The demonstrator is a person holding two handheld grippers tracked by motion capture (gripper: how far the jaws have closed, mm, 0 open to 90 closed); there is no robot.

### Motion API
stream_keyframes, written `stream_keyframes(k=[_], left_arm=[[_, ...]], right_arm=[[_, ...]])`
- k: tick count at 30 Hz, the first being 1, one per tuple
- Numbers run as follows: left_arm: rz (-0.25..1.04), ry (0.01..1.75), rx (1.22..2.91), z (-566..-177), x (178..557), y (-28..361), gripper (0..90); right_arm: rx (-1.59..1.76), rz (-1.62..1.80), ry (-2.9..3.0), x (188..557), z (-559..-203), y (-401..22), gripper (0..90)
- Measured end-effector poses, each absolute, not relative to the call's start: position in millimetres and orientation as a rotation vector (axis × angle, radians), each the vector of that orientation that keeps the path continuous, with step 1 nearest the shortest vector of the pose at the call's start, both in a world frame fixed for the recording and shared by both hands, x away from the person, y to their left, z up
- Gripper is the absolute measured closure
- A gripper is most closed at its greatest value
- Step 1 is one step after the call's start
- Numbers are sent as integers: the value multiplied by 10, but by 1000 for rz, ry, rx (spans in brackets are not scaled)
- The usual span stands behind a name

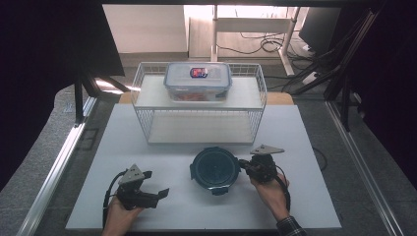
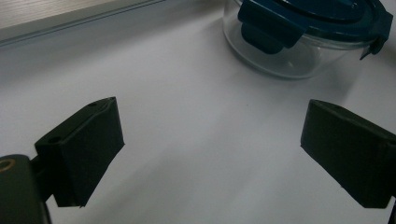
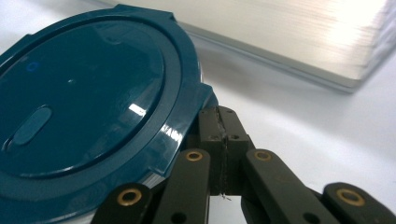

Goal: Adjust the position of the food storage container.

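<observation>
On the white worktop (image 1: 147, 152) we press our closed right claw (image 1: 244, 167) against the right edge of the blue-lidded bowl (image 1: 215, 169), likely nudging a latch, while our left claw (image 1: 157, 194) waits open, near the bowl's left.

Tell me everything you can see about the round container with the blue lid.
The round container is a clear glass-like bowl under a dark teal plastic lid with ringed top and side latch flaps. It stands upright on the white table, before the wire shelf. The shut right claw sits against its lid's rim.
</observation>
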State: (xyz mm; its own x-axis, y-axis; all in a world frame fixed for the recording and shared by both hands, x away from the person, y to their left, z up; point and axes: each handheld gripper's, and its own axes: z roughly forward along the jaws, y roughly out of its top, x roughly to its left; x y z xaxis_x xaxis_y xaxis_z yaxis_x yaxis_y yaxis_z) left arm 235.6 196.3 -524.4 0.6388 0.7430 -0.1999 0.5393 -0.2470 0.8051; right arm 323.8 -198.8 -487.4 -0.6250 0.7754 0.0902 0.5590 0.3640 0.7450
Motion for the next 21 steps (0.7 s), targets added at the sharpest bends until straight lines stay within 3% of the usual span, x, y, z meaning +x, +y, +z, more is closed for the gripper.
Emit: stream_keyframes(k=[18, 21], left_arm=[[272, 1011, 1935, -5245, 2346, 1962, 51], [270, 1015, 1934, -5233, 2325, 1989, 52]], right_arm=[[1079, 1182, 2449, 3026, -4866, -1761, 887], [1065, 1175, 2432, 3017, -4856, -1791, 755]])
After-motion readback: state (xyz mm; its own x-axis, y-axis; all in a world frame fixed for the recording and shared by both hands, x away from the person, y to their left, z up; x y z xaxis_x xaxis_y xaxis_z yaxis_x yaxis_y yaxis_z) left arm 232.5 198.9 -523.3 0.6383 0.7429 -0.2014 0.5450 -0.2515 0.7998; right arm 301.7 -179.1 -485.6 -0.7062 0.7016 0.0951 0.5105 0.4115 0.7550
